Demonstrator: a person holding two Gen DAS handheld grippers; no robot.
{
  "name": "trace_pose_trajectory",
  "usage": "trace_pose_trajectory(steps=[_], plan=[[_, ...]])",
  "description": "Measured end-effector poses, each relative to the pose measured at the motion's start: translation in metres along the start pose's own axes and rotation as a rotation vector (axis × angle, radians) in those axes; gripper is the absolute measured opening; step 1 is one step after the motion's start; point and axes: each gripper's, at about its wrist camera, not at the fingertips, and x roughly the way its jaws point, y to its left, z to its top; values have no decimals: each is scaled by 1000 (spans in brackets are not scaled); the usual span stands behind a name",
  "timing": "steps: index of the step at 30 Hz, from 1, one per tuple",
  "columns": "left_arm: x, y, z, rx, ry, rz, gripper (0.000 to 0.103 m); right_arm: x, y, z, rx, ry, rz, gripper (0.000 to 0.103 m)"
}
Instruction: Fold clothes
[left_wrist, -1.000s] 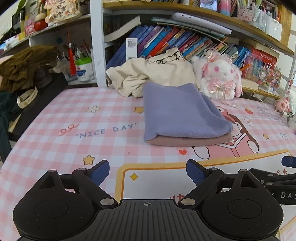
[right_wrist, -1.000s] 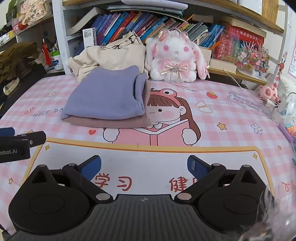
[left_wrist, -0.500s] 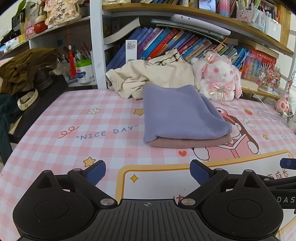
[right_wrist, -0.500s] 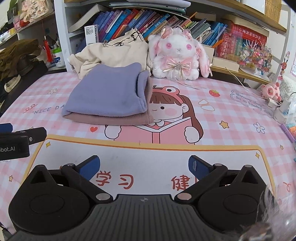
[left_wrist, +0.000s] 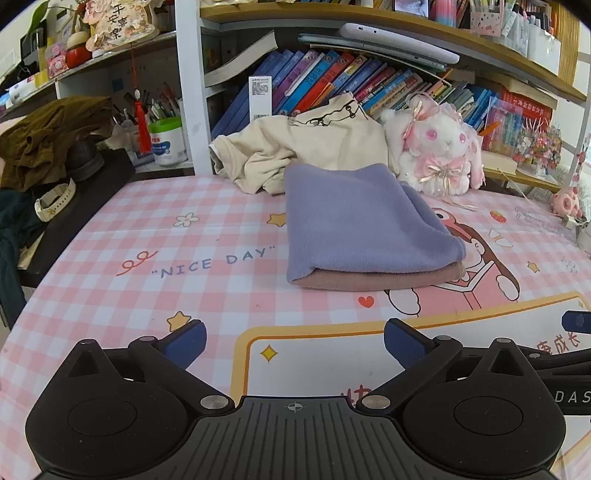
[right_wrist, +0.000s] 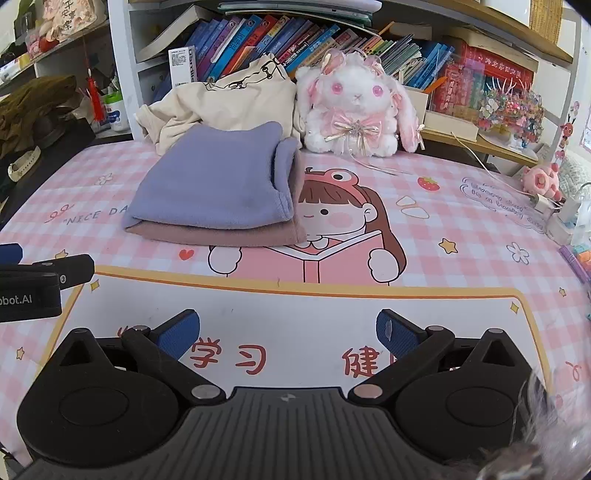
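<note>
Lilac fleece over a dusty-pink layer: the folded stack looks soft, light and floppy, best pinched at a hem corner. Left view: left gripper fingers spread wide, empty, stack well beyond them. Right view: right gripper equally agape, empty; crumpled cream shirt behind the stack.

Bare bench lies open ahead to the folded stack at 11 o'clock; behind it, cream garment and plush rabbit at 12 block passage.
</note>
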Motion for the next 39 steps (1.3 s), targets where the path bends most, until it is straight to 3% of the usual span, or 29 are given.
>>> trace_pose_trajectory(steps=[39], plan=[[8, -3, -1, -8, 58, 0, 103, 4, -2, 0, 15, 31, -4, 103]])
